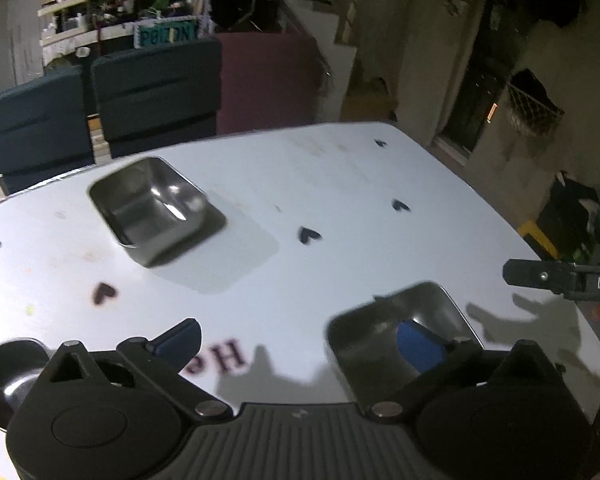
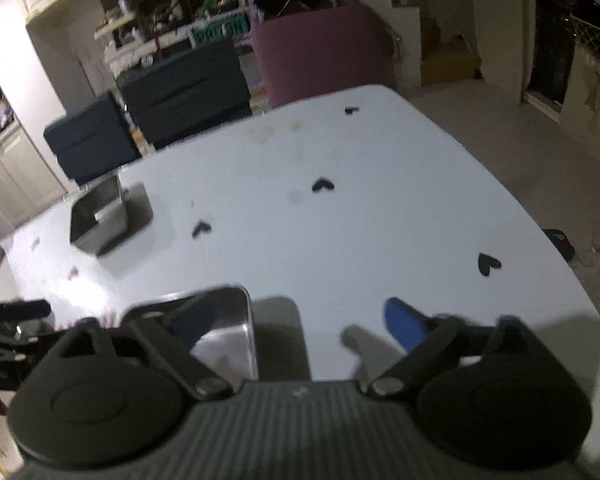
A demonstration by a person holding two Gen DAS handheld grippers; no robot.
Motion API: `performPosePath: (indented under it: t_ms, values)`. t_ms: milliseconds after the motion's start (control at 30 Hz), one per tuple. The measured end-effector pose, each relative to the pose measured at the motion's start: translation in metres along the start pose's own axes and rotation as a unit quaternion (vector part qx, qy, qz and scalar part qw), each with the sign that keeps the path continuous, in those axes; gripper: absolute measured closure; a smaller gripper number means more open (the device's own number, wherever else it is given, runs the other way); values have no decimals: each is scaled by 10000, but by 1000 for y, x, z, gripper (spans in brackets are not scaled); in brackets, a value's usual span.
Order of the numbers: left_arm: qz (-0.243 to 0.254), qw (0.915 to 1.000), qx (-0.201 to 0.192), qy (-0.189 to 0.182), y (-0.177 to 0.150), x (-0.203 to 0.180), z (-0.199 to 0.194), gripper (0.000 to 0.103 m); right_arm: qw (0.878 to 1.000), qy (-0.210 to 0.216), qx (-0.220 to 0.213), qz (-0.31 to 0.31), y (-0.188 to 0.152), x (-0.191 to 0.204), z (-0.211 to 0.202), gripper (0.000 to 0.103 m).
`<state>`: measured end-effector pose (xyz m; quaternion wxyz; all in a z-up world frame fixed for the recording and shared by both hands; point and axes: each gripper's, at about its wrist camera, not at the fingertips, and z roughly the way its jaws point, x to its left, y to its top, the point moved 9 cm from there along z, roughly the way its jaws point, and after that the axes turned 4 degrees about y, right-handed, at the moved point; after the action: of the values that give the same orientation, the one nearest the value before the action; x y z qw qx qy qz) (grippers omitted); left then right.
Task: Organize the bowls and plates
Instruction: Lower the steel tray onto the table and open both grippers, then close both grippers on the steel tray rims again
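While the white table [image 1: 340, 184] carries everything, one steel bowl [image 1: 156, 208] sits alone at ten o'clock, the near bowl [image 1: 396, 344] at five. Left gripper [image 1: 300, 340] and right gripper [image 2: 300, 320] hang spread and empty, apparently between grasps. A round dish [image 1: 8, 376] is cut off at eight o'clock.

White table [image 1: 340, 184] – black heart marks [image 1: 309, 235], silver steel bowl [image 1: 152, 208], blue-padded black tongs [image 1: 296, 340]

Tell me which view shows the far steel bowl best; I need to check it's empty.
The left wrist view: the far steel bowl shows its open inside, nothing in it. In the right wrist view it sits small, mostly side-on.
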<state>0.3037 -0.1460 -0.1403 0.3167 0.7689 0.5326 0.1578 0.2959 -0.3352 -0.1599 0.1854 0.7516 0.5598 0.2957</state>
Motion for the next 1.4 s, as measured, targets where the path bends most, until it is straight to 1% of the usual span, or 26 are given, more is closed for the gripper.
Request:
performPosePath:
  t_ms: [33,167,233,400,467,600,700,800,867,1000,1067,1200,1300,1400]
  values:
    - [-33,10000,-56,30,3,5,-3,0,10000,25,-49,17,3,2,-1,0]
    - [-192,9993,-278,159,17,29,-13,0,9998,48,-211,22,12,14,2,0]
    - [-323,9986,-361,205,23,43,-17,0,9997,122,-206,101,16,22,6,0]
    - [-693,9954,-493,431,31,82,-18,0,9988,290,-334,196,27,53,15,0]
    - [-783,9944,-455,551,30,98,-15,0,9981,374,-365,320,29,66,24,0]
    - [-989,9900,-501,873,33,134,-11,0,9979,397,-256,449,27,92,50,0]
    - [-1140,9865,-542,1038,38,159,-12,0,9968,442,-208,638,29,109,69,0]
    - [-1216,9841,-664,1115,46,179,-16,0,9941,609,-192,874,33,128,85,0]
    - [-1171,9836,-705,1178,55,190,-16,0,9927,720,-150,959,38,142,97,0]
    - [-970,9816,-776,1447,77,206,-7,0,9923,841,-87,910,44,171,118,0]
    - [-801,9821,-694,1555,88,211,5,0,9931,831,-7,825,44,184,130,0]
    - [-272,9839,-466,1706,108,210,36,0,9955,609,248,680,40,197,157,0]
    - [25,9850,-283,1700,119,203,61,0,9941,592,370,828,39,197,172,0]
    - [145,9860,-96,1661,124,200,86,0,9882,773,623,1163,38,205,186,0]
